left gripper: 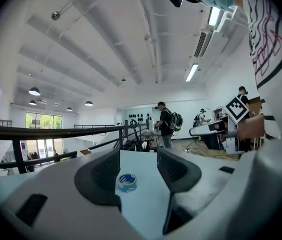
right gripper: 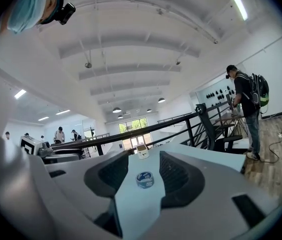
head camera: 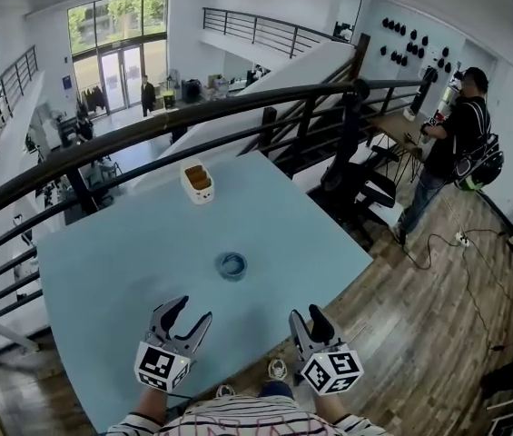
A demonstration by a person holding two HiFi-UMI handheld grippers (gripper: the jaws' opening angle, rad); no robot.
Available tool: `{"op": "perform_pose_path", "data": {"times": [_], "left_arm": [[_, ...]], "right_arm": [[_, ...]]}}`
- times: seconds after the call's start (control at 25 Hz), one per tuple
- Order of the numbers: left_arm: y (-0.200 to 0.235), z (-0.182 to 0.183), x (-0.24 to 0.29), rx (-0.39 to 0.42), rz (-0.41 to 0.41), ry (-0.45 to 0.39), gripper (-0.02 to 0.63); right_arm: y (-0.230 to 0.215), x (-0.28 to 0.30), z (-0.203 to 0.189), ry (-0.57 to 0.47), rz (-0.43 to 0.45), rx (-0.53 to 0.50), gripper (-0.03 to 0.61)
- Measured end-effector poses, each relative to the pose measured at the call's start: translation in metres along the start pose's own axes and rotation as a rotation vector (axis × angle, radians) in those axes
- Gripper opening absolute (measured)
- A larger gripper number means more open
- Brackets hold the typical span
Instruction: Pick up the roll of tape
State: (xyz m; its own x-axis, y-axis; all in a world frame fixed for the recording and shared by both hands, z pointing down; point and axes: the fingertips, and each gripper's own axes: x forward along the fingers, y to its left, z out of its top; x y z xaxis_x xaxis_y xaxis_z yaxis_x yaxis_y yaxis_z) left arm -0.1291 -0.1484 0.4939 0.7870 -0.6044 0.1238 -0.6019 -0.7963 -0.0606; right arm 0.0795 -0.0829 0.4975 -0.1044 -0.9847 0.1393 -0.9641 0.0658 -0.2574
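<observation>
Both left tongs (head camera: 192,310) and right tongs (head camera: 307,314) gape empty near the roll of tape (head camera: 232,265), sleeves (head camera: 147,421) cropped.

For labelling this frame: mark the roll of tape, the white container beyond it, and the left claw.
roll of tape (head camera: 222,266), head view, left side of its ring.
white container (head camera: 200,194), head view, its near wall.
left claw (head camera: 194,309), head view, midway between its fingertips.

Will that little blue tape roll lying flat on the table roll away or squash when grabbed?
The roll of tape lies flat on the table, so it probably won't roll unless tipped on edge. Small and hollow, it's likely light and fairly stiff.
</observation>
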Motion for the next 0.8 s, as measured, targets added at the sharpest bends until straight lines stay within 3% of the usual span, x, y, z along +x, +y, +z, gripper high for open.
{"op": "perform_pose_path", "data": {"times": [0.4, 0.8], "left_arm": [[0.014, 0.001, 0.049, 0.037, 0.073, 0.059, 0.210], [0.028, 0.005, 0.127, 0.189, 0.053, 0.197, 0.210]], "right_arm": [[-0.023, 0.068, 0.004, 0.068, 0.139, -0.002, 0.189], [-0.054, 0.121, 0.024, 0.107, 0.258, -0.019, 0.189]]}}
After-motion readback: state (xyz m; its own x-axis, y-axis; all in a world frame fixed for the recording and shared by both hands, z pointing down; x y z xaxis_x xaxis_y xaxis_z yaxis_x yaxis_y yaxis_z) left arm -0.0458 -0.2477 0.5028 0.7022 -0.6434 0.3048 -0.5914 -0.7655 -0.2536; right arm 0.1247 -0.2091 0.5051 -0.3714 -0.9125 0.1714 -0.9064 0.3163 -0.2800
